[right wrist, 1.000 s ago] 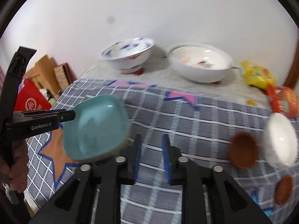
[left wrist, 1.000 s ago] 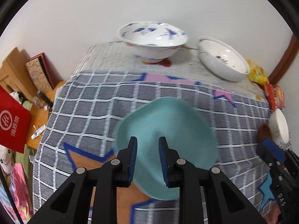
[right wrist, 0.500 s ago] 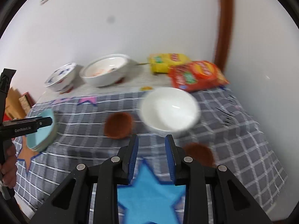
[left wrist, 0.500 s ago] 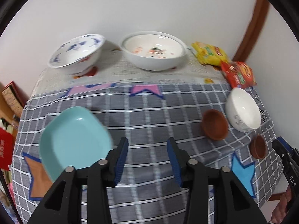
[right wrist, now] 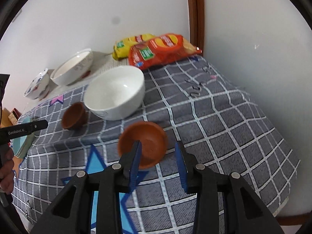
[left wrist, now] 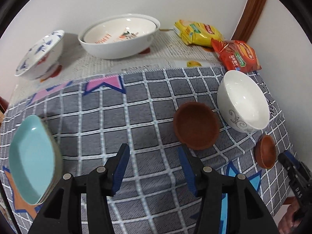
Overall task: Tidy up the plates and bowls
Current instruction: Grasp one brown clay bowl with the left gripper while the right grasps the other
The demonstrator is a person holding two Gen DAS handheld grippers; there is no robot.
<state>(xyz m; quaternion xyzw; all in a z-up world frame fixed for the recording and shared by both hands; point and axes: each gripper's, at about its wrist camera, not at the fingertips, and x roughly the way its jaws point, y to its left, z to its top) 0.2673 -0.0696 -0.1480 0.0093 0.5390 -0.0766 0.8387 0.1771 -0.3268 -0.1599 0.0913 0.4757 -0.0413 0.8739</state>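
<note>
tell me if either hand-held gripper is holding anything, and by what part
Nothing is held. The left hand-held gripper is open over the cloth; the right hand-held gripper is open around the small brown bowl.

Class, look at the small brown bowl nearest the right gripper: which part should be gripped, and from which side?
Grip the near rim of the small brown bowl, coming from above and in front with the open right gripper. It sits upright, mouth open, so one finger probably fits inside.

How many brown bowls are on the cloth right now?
2. The larger brown bowl sits beside the white bowl; the smaller brown bowl sits near the cloth's edge, between the open right gripper fingers.
</note>
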